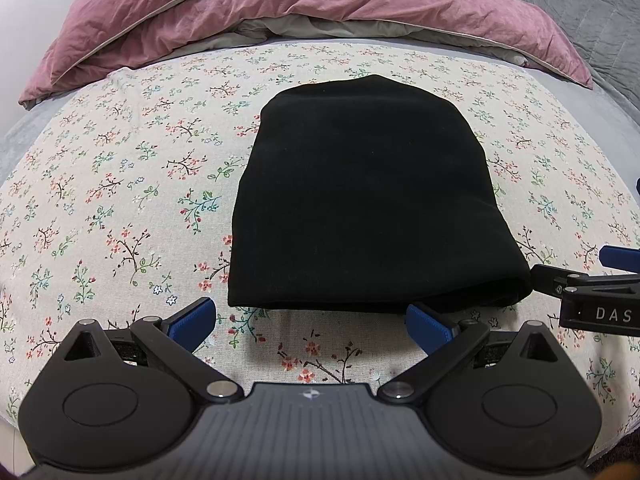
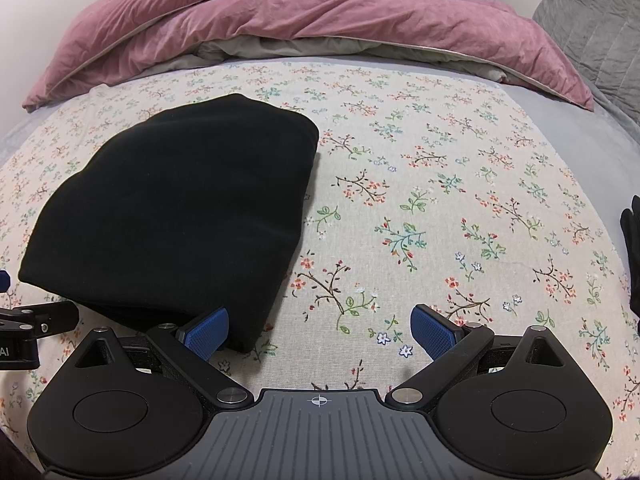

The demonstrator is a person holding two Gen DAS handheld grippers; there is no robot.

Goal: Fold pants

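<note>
Black pants (image 1: 368,200) lie folded into a compact rectangle on the floral bed cover (image 1: 120,184). My left gripper (image 1: 312,326) stands open just in front of the bundle's near edge, blue pads wide apart, nothing between them. At the right edge of the left wrist view the right gripper (image 1: 600,276) sits beside the bundle's near right corner. In the right wrist view the folded pants (image 2: 180,208) lie to the left, and my right gripper (image 2: 320,330) is open, its left pad (image 2: 208,332) close to the bundle's near corner.
A crumpled pink duvet (image 1: 280,4) with a grey lining lies across the back of the bed. A grey quilted blanket (image 2: 592,16) sits at the back right. A dark glove-like object (image 2: 632,252) shows at the right edge. Bare floral cover (image 2: 440,220) spreads right of the pants.
</note>
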